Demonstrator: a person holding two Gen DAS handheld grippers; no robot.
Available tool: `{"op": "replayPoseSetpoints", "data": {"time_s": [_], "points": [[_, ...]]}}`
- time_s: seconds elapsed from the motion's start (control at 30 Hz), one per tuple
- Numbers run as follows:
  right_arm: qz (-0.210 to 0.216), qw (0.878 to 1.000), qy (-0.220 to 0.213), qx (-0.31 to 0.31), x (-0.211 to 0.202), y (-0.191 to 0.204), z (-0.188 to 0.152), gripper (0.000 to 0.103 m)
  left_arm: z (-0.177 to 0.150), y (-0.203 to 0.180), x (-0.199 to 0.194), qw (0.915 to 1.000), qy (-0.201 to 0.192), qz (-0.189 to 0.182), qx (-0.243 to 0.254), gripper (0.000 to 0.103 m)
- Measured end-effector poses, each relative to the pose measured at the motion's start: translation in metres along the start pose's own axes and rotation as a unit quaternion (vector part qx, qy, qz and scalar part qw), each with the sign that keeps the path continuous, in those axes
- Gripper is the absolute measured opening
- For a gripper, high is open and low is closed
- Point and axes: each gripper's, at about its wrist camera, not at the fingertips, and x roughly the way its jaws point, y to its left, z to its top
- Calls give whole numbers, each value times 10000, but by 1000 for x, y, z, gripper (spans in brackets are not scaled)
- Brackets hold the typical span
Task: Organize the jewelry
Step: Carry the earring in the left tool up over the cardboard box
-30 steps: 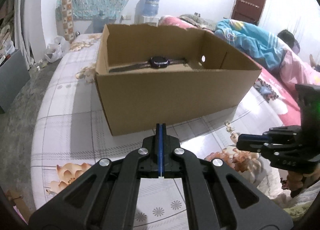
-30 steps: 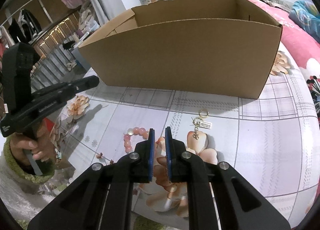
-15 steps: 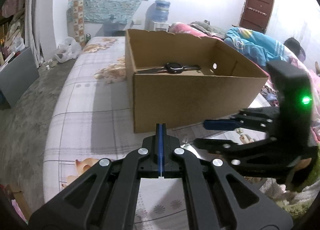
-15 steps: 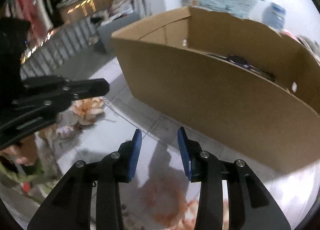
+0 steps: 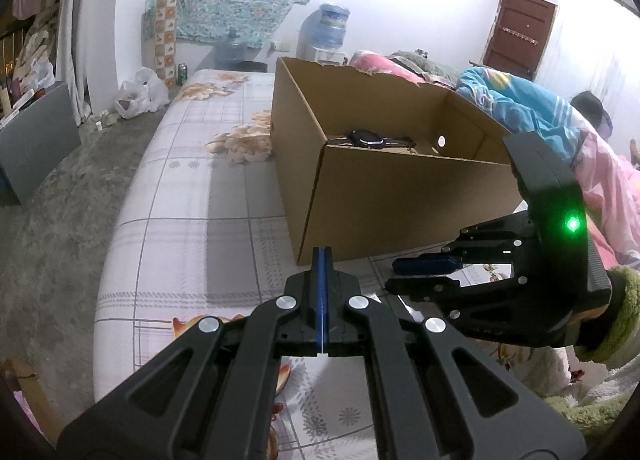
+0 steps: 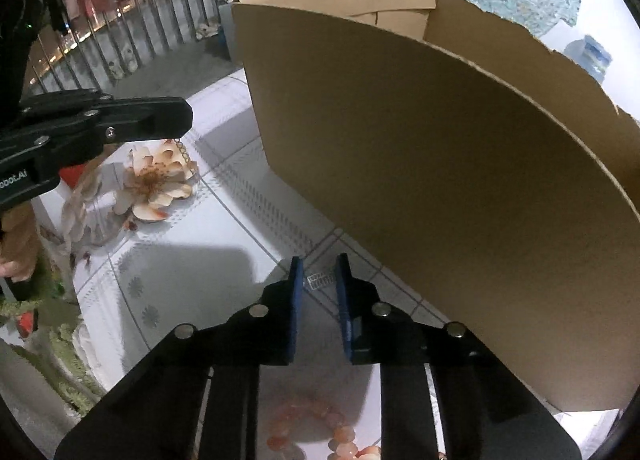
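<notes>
A cardboard box (image 5: 380, 195) is set on a bed covered by a checked, flower-printed sheet (image 5: 192, 227). Inside the box, near its far wall, a dark wristwatch (image 5: 366, 138) is seen lying flat.

The left gripper (image 5: 322, 260) is held fully closed with nothing between its blue pads, and is pointed at the near corner of the box at about 12 o'clock. At its 3 o'clock, the right gripper (image 5: 404, 274) is seen from the side, low over the sheet, with a green light on its body.

In the right wrist view, the right gripper (image 6: 318, 280) is closing, a narrow gap being left between its pads. A small white barcode-like tag (image 6: 320, 280) is seen lying on the sheet in that gap; whether it is touched cannot be told. A pink bead bracelet (image 6: 320, 426) is lying under the gripper's body at 6 o'clock, partly hidden. The box wall fills the view from 12 to 4 o'clock and blocks the way ahead. The left gripper (image 6: 182, 119) is seen at 9 o'clock.

A water bottle (image 5: 326, 29), a white plastic bag (image 5: 140, 93) and a person under blankets (image 5: 560, 123) are seen beyond.
</notes>
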Motion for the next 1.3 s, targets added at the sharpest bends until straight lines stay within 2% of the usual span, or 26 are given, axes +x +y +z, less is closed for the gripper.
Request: {"op": "replayPoseSetpoints", "data": {"time_s": [0.03, 0.2, 0.4, 0.83, 1.07, 1.3], "points": [[28, 10000, 3, 3, 0, -1, 0, 10, 0, 0, 0, 10000, 1, 13, 6, 0], [96, 9999, 27, 47, -1, -5, 1, 5, 0, 0, -1, 10000, -25, 18, -13, 0], [123, 9997, 10, 190, -2, -1, -6, 5, -2, 1, -3, 10000, -64, 27, -24, 0], [229, 9980, -378, 458, -45, 16, -21, 5, -1, 0, -8, 9999, -139, 23, -42, 0], [359, 9907, -924, 937, -89, 1, -13, 5, 10, -5, -25, 9992, -400, -37, -30, 0], [193, 9740, -1780, 1388, -152, -46, 21, 5, 70, -29, -61, 9930, -998, -265, 575, 0]]}}
